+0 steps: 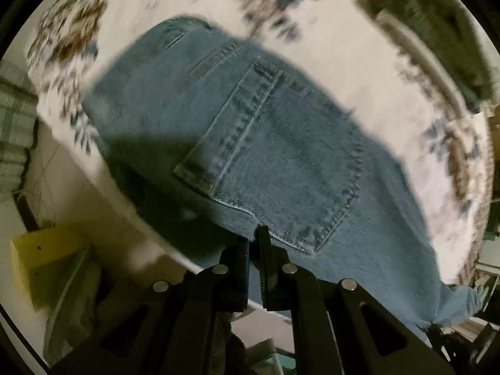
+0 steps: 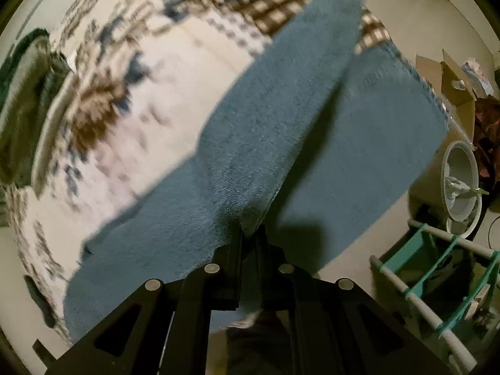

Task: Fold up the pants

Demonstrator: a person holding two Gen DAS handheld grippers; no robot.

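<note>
Gripping blue denim pants (image 1: 281, 143) over a floral bedspread (image 1: 359, 72), left hand-held gripper (image 1: 257, 234) clenched on fabric edge near back pocket, right hand-held gripper (image 2: 250, 234) clenched on a fold, legs running diagonally up-right, cardboard box (image 2: 450, 78), white bucket (image 2: 462, 181), no readable labels

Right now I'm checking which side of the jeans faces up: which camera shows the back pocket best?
The left wrist view: the back pocket fills its middle, stitching clear. The right wrist view shows only plain denim of the jeans, no pocket.
</note>
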